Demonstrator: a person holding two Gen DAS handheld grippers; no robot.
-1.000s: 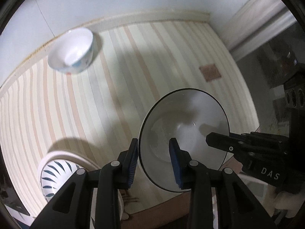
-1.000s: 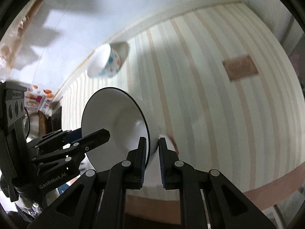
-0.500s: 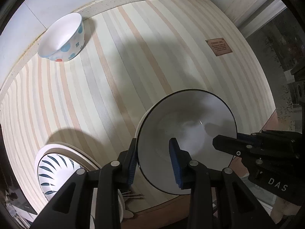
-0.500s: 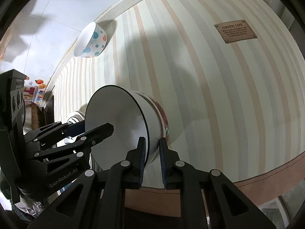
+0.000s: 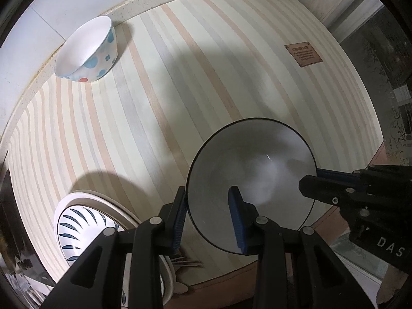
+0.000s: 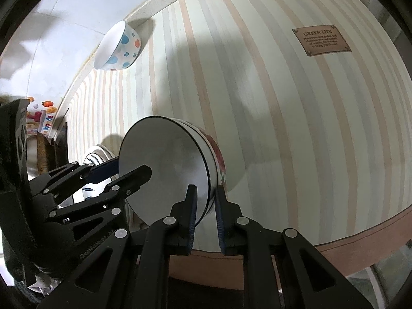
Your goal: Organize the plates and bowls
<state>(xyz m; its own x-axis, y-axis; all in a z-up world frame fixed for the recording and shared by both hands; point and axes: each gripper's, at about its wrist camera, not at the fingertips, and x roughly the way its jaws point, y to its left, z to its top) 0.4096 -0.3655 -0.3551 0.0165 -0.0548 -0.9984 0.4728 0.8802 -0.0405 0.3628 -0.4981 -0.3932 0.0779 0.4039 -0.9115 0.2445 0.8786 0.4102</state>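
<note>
A white bowl with a black rim [image 5: 253, 170] [image 6: 164, 164] sits nested in a flower-patterned bowl [image 6: 219, 162] near the front of the striped table. My left gripper [image 5: 208, 219] straddles its near-left rim, jaws apart around the wall. My right gripper [image 6: 206, 211] straddles the opposite rim, jaws slightly apart around both bowl walls; it also shows in the left wrist view [image 5: 334, 182]. A white bowl with blue and red dots [image 5: 87, 49] [image 6: 117, 49] stands at the far left by the wall.
A blue-leaf patterned bowl on white plates [image 5: 85, 226] sits at the front left, with a white spoon beside it. A brown "Green Life" label [image 5: 303, 55] [image 6: 323, 41] lies on the mat at the right. The table edge [image 6: 360, 234] runs close in front.
The black-rimmed bowl has come down from a tilted hold into the flower-patterned bowl on the table. Both grippers have loosened slightly on its rim.
</note>
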